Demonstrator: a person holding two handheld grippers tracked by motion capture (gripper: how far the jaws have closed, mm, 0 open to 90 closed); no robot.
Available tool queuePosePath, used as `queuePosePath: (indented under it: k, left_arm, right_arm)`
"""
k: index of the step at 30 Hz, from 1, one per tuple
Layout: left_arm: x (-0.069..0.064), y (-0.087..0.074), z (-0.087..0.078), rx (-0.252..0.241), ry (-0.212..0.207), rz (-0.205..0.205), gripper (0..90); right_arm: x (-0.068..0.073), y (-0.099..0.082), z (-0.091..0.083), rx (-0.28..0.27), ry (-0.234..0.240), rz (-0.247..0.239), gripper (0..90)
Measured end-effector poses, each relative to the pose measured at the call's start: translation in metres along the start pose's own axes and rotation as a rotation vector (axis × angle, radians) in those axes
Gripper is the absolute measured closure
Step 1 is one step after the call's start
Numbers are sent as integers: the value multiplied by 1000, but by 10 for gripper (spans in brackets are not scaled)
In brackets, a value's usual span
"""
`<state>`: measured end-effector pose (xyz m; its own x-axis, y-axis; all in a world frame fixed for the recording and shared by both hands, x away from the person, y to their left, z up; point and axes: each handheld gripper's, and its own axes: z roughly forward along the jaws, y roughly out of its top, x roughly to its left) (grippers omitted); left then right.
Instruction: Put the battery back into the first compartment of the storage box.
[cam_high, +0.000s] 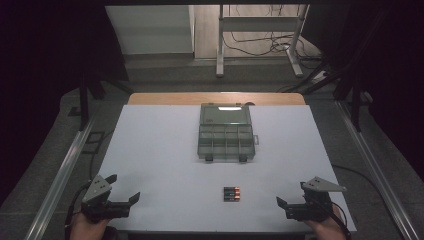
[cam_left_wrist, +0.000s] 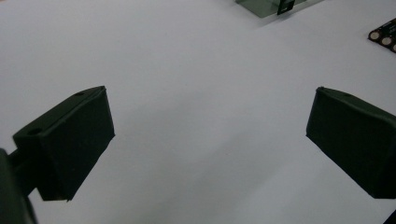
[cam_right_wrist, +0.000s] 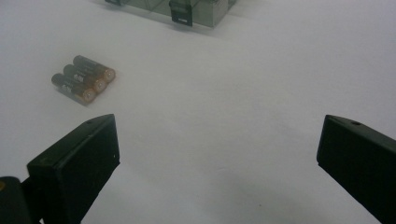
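Three batteries (cam_high: 231, 194) lie between the left tongs (cam_high: 124, 189) and right tongs (cam_high: 290, 194), nearer the right; both gape, and beyond them stands an open compartment box (cam_high: 226, 133).

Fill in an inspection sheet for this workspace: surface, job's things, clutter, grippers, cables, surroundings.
Surface: white table top, bare wooden strip at its far edge.
Job's things: three batteries lying side by side near the front edge; compartment box at the centre, lid open, compartments look empty.
Clutter: nothing seen.
Grippers: left gripper and right gripper at the front corners, jaws open, nothing between them.
Cables: loose cables on the floor beyond the table.
Surroundings: metal frame legs, dark curtains at the sides.
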<state>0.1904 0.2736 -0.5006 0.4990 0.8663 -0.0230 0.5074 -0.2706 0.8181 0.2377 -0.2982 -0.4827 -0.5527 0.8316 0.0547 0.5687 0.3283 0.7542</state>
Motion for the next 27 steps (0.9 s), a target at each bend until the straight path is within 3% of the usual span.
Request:
queuePosePath:
  k: [4, 11, 21, 27]
  left_arm:
    - [-1, 0, 0, 3, 12, 5, 15]
    - [-1, -1, -2, -10, -6, 14, 11]
    - [2, -2, -3, -26, -26, -7, 9]
    - [-1, -2, -3, -18, -11, 19, 7]
  right_arm:
    - [0, 1, 2, 9, 9, 3, 0]
    - [0, 1, 3, 20, 0, -3, 0]
    - [4, 3, 5, 49, -9, -33, 0]
    - [8, 5, 7, 55, -10, -59, 0]
